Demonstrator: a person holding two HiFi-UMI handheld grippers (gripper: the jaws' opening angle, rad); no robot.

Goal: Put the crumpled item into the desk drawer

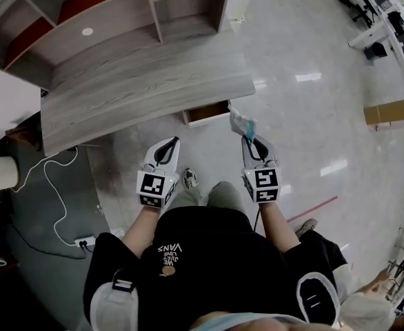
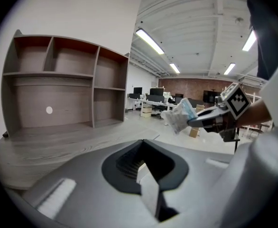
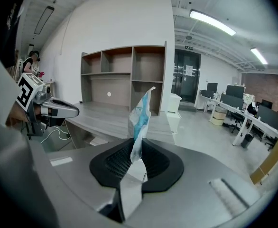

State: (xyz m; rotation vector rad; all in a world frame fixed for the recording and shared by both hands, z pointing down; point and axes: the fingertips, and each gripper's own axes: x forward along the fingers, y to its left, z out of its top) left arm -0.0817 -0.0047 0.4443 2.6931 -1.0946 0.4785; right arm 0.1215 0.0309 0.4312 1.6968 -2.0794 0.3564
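Observation:
My right gripper (image 1: 247,138) is shut on the crumpled item (image 1: 242,124), a white and blue wad of plastic that sticks out past its jaws. In the right gripper view the crumpled item (image 3: 140,122) stands up from between the pads. It hangs close to the open desk drawer (image 1: 206,112), which juts from under the grey wooden desk (image 1: 147,92). My left gripper (image 1: 167,145) is shut and empty, level with the right one and to its left. In the left gripper view the right gripper (image 2: 215,120) shows with the crumpled item (image 2: 180,116).
A shelf unit (image 1: 105,12) stands on the back of the desk. A white cable (image 1: 50,178) and a power strip (image 1: 85,241) lie on the grey mat at left. The pale floor (image 1: 312,102) spreads to the right, with a cardboard box (image 1: 394,110) and office desks (image 1: 385,19) beyond.

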